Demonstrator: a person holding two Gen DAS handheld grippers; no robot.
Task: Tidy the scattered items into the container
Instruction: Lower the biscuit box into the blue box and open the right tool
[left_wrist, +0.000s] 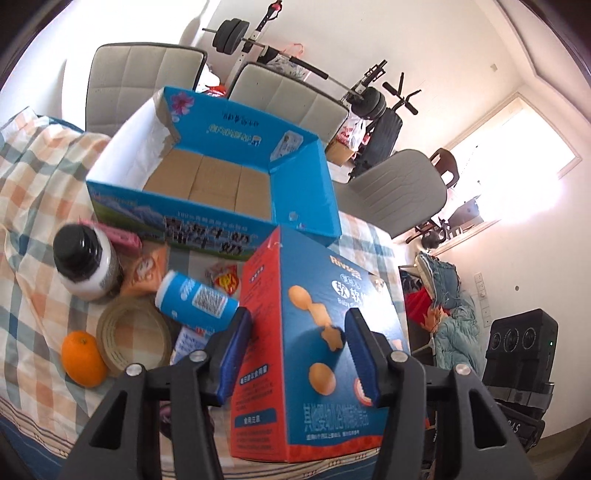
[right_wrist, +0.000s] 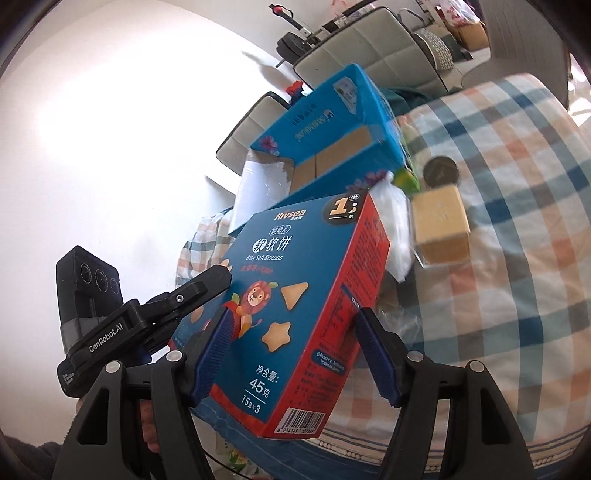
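A blue and red baby biscuit box (left_wrist: 317, 332) hangs in the air above the checked tablecloth, tilted, with both grippers on it. My left gripper (left_wrist: 299, 317) is shut on it, pads on the red side and the blue face. My right gripper (right_wrist: 295, 314) is shut on the same biscuit box (right_wrist: 295, 280); one finger (right_wrist: 199, 288) of the left gripper shows at its left edge. The open blue carton (left_wrist: 303, 177) stands just behind, its brown floor bare. The carton (right_wrist: 332, 110) also appears beyond the box in the right wrist view.
Left of the carton lie a black-capped bottle (left_wrist: 86, 262), an orange (left_wrist: 83, 358), a tape roll (left_wrist: 133, 332), a blue tube (left_wrist: 195, 299) and snack packets (left_wrist: 225, 280). On its other side sit a tan box (right_wrist: 439, 225), a black disc (right_wrist: 439, 171) and a plastic bag (right_wrist: 395, 221). Chairs (left_wrist: 147, 74) ring the table.
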